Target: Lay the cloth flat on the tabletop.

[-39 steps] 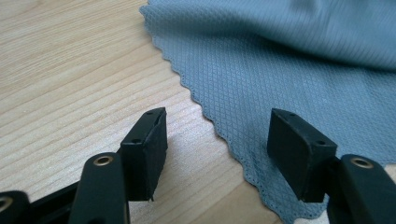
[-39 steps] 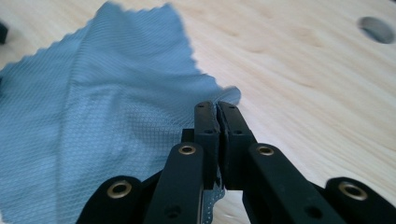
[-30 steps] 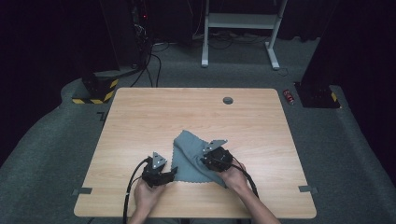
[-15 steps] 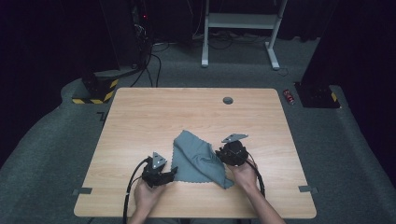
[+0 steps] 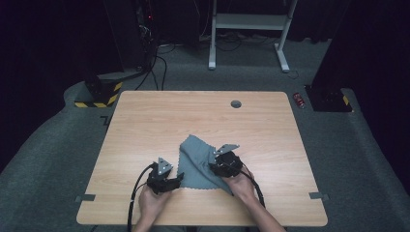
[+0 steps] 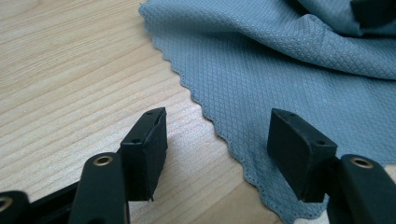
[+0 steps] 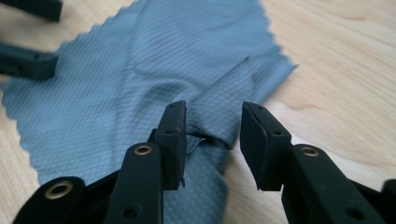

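1. Cloth, blue-grey with a fine diamond weave and scalloped edges, lies rumpled on the near half of the wooden bench, between the two hand-held grippers.

2. Right hand-held gripper, seen along its own black jaws, stands partly open; the jaws have just been opening. A raised, twisted fold of the cloth runs up between them, brushing the left-hand pad in that view, while the other pad stands clear of the fabric. The pads do not press on it.

3. From above, the right hand-held gripper rests over the cloth's right-hand corner, its grey three-cornered plate uppermost, the person's right hand behind it.

4. Left hand-held gripper holds its jaws wide apart and low over the bench. The cloth's scalloped edge passes between them: one jaw stands over bare wood, the other over the fabric. Nothing is gripped.

5. In the high view the left hand-held gripper sits at the cloth's near left edge, a black cable trailing back beside the left hand.

6. Beyond the grippers, the cloth spreads flatter toward its far corner, with a soft ridge across the middle. The bench carries a small round grommet near its far edge.
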`<state>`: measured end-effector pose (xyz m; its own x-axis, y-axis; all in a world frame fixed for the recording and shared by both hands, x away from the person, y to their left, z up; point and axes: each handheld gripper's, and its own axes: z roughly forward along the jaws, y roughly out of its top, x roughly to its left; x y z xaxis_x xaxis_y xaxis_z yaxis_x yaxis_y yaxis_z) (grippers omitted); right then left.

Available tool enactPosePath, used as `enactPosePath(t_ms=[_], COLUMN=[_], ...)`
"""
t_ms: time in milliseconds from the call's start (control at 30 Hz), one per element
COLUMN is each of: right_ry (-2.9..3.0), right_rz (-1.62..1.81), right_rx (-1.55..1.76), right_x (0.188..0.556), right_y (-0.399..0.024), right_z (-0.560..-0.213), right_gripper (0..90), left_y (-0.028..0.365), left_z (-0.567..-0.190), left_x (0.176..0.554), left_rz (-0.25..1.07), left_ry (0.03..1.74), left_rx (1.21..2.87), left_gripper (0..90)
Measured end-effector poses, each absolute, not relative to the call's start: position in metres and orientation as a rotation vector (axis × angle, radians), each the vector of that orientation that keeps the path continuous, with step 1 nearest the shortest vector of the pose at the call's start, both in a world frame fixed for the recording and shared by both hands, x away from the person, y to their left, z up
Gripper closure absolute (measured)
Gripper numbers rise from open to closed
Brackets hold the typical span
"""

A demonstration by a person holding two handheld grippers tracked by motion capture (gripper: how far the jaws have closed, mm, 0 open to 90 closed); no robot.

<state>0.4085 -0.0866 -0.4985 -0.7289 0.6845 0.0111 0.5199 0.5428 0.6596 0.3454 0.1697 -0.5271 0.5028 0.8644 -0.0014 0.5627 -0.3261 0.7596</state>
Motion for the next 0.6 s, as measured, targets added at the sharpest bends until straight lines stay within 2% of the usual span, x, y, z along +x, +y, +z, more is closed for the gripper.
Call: enactPosePath(t_ms=[233,333,367,400,433,500,600], right_ry=[2.528,2.548,2.559,2.559,2.552,2.542,2.527], right_rz=[0.985,0.983,0.986,0.986,0.984,0.984,0.996], right_rx=[1.101,1.133,1.119,1.119,1.082,1.066,1.057], right_x=[0.420,0.424,0.425,0.425,0.423,0.422,0.421], right_y=[-0.093,-0.088,-0.085,-0.085,-0.083,-0.084,-0.088], right_z=[-0.500,-0.505,-0.507,-0.507,-0.505,-0.502,-0.497], right_gripper=[60.3,62.7,71.8,71.8,81.1,83.5,82.5], left_y=[0.170,0.170,0.170,0.170,0.170,0.170,0.170], left_z=[-0.527,-0.527,-0.527,-0.527,-0.527,-0.527,-0.527], left_x=[0.345,0.345,0.345,0.345,0.345,0.345,0.345], left_rz=[0.535,0.536,0.535,0.535,0.535,0.535,0.535], left_ry=[1.167,1.167,1.167,1.167,1.167,1.167,1.167], left_rx=[2.026,2.027,2.027,2.027,2.027,2.027,2.026], left_gripper=[38.3,38.3,38.3,38.3,38.3,38.3,38.2])
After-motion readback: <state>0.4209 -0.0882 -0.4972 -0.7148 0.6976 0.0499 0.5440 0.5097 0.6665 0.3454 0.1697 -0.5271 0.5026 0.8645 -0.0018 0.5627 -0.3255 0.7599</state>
